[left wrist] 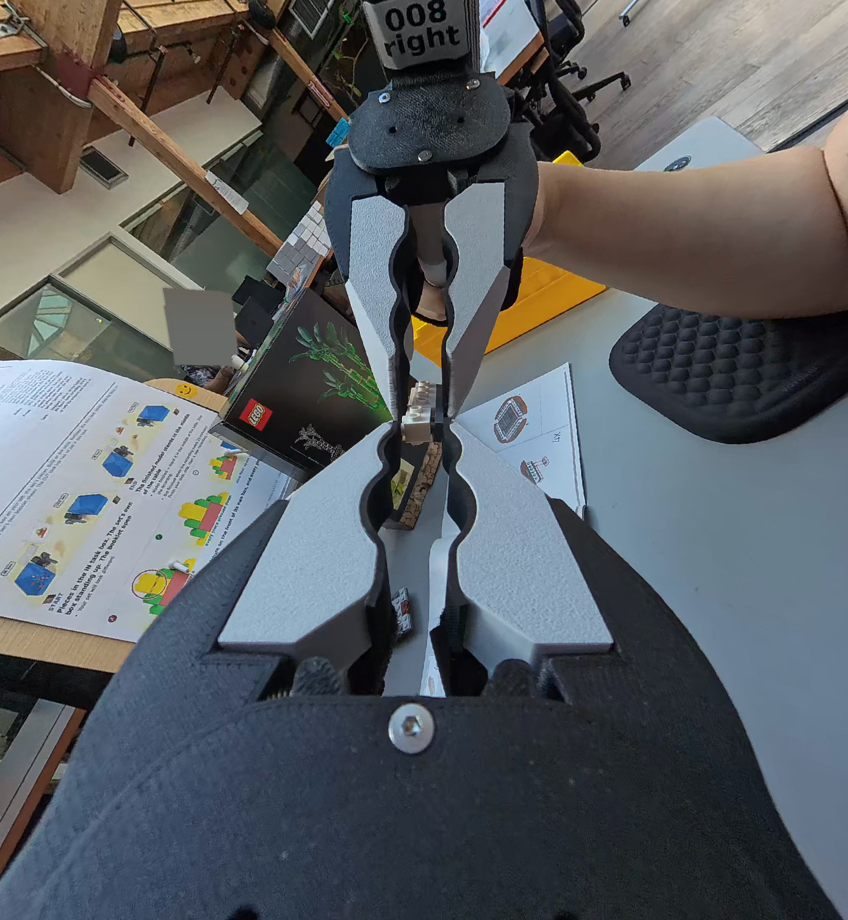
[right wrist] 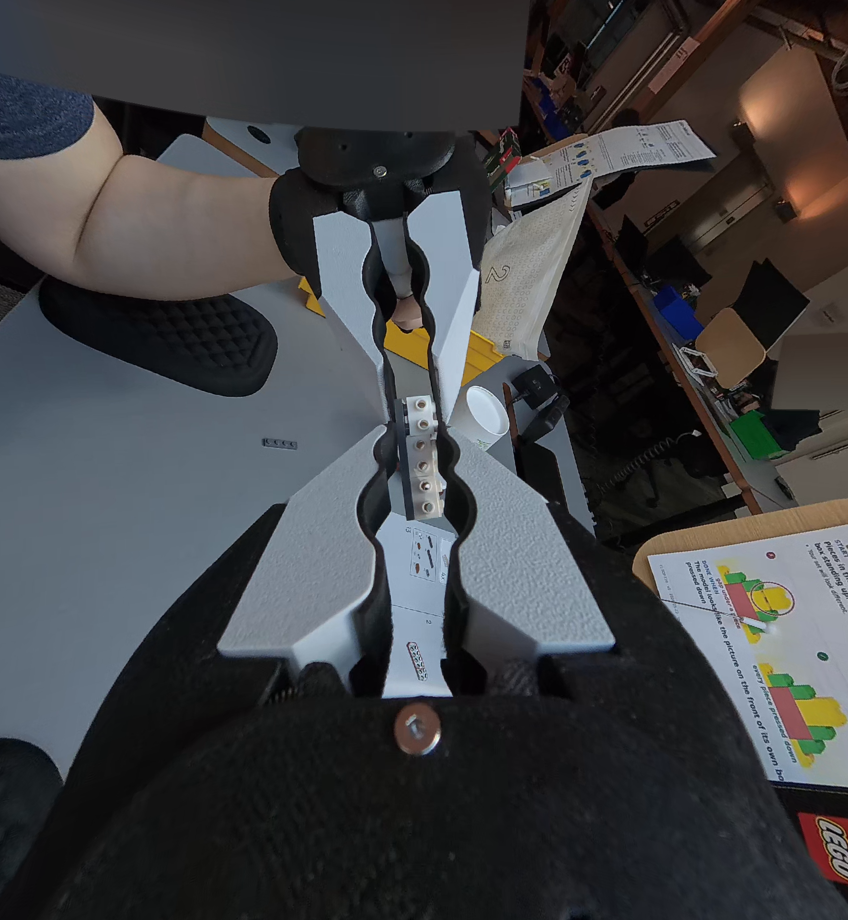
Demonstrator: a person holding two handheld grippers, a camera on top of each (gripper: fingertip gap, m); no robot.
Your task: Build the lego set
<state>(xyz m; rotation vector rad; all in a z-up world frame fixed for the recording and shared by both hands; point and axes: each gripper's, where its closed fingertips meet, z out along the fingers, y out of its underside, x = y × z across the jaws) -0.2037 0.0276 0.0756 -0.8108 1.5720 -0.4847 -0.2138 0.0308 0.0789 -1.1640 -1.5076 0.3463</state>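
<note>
A small lego assembly (left wrist: pixel 418 420), white side-stud bricks on a dark grey plate, is held in the air between both grippers, which face each other tip to tip. In the left wrist view my left gripper (left wrist: pixel 419 432) is shut on its near end and the right gripper (left wrist: pixel 419 398) comes from above onto its far end. In the right wrist view the assembly (right wrist: pixel 422 468) lies lengthwise between my right gripper's (right wrist: pixel 416 440) shut fingers, and the left gripper (right wrist: pixel 412 408) grips its far end. The open instruction booklet (right wrist: pixel 419 587) lies on the table below.
A loose dark grey plate (right wrist: pixel 280 443) lies on the grey table (right wrist: pixel 113 498). Nearby are a black padded rest (left wrist: pixel 740 368), a yellow bin (left wrist: pixel 536 308), the lego box (left wrist: pixel 302 393), a printed instruction sheet (left wrist: pixel 63 473), a white cup (right wrist: pixel 486 413) and a numbered paper bag (right wrist: pixel 526 279). A small built piece (left wrist: pixel 402 610) sits under my left gripper.
</note>
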